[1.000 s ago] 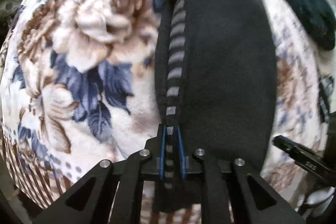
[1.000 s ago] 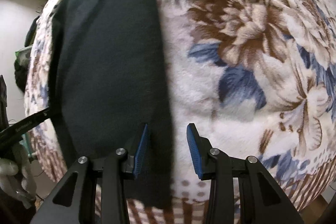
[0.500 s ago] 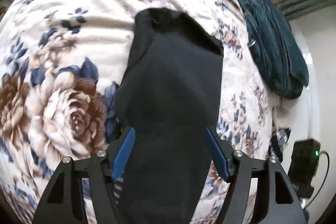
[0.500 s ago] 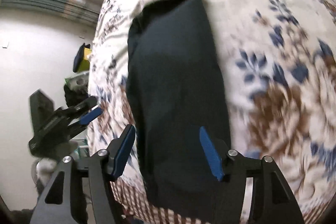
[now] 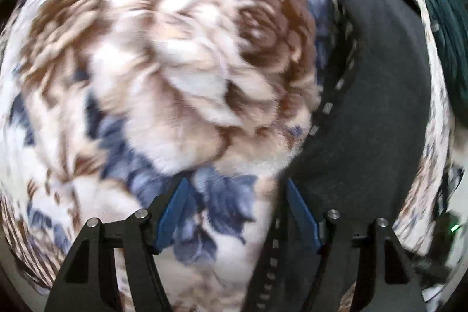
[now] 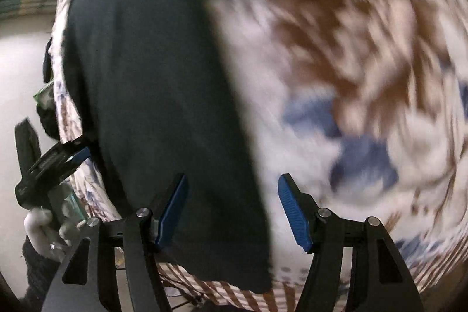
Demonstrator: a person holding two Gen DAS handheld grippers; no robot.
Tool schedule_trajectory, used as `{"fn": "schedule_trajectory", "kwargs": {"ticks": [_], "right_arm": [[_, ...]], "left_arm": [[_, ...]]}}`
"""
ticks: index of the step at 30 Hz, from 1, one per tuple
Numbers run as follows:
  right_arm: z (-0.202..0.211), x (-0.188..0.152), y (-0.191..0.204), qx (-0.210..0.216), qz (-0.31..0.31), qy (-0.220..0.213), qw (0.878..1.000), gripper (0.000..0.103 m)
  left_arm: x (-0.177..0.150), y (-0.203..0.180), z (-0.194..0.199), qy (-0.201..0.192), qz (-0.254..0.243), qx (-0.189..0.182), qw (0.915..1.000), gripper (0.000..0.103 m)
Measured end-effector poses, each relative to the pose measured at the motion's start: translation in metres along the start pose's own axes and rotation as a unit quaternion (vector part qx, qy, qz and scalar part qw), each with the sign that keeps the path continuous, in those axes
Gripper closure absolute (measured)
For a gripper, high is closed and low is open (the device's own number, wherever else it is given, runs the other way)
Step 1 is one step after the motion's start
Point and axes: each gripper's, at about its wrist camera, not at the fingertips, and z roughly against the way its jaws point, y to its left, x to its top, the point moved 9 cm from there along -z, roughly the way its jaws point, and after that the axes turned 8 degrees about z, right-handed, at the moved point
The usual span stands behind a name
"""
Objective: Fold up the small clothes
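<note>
The main risk, as I judge it, is a poor grasp on the small dark charcoal knit garment [image 6: 163,95]: both views are smeared with motion blur, so a hasty closing could pinch only the top layer, or catch the plush cream blanket with brown and blue flowers [image 5: 181,72] along with the cloth and drag the neat shape askew; the soft pile beneath gives little firm backing, which would make a shallow pinch slip. The left gripper [image 5: 237,212] stands with its blue-padded jaws spread wide and nothing between them but blanket; its right finger sits at the garment's striped edge. The right gripper [image 6: 231,209] is likewise spread wide and empty, its jaws straddling the garment's long right edge near the lower corner. The garment lies flat on the blanket as a long, narrow dark strip, apparently already doubled lengthwise, smooth with no marked wrinkles; a band of small pale dashes [image 5: 327,107] runs along its left edge in the left view. A dark teal fabric heap [image 5: 438,5] lies apart beyond its far side.
</note>
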Motion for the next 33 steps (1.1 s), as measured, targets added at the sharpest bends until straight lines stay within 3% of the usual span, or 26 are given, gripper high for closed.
{"fn": "schedule_trajectory", "kwargs": {"ticks": [6,8,10,13,15,17,23,25,27,29,31,33], "right_arm": [[0.002,0.003,0.003,-0.003,-0.003,-0.013,1.000,0.037],[0.001,0.008,0.010,0.000,0.001,-0.021,1.000,0.037],[0.001,0.014,0.016,-0.001,0.010,-0.023,1.000,0.037],[-0.002,0.015,0.020,-0.006,0.016,-0.023,1.000,0.037],[-0.004,0.010,0.016,-0.008,0.019,-0.024,1.000,0.037],[-0.005,0.004,0.018,-0.004,0.022,-0.023,1.000,0.037],[-0.014,-0.032,0.018,0.012,0.022,0.000,1.000,0.037],[-0.022,-0.047,0.016,0.012,0.023,0.012,1.000,0.037],[-0.029,-0.060,0.012,0.006,0.020,0.025,0.999,0.037],[-0.034,-0.070,0.008,0.004,0.015,0.034,0.999,0.037],[-0.034,-0.076,0.005,0.003,0.015,0.037,0.999,0.037],[-0.034,-0.081,0.005,0.003,0.020,0.037,0.999,0.037]], "left_arm": [[0.040,-0.076,0.021,-0.058,-0.050,-0.037,0.9964,0.037],[0.063,-0.090,0.008,-0.071,-0.062,-0.010,0.9955,0.037],[0.081,-0.077,-0.008,-0.066,-0.054,0.019,0.9962,0.035],[0.089,-0.060,-0.013,-0.049,-0.049,-0.017,0.9975,0.035],[0.084,-0.039,0.000,-0.058,-0.049,-0.005,0.9971,0.035],[0.069,-0.019,0.010,-0.059,-0.042,0.018,0.9972,0.037],[-0.057,-0.020,0.013,0.010,-0.047,-0.022,0.9986,0.037],[-0.102,-0.012,-0.009,0.033,-0.080,0.026,0.9959,0.037],[-0.125,0.011,-0.023,0.040,-0.103,0.078,0.9908,0.034],[-0.135,0.034,-0.024,0.038,-0.092,0.059,0.9933,0.026],[-0.135,0.055,-0.014,0.045,-0.044,0.014,0.9979,0.025],[-0.134,0.064,-0.007,0.045,-0.022,0.030,0.9983,0.027]]}}
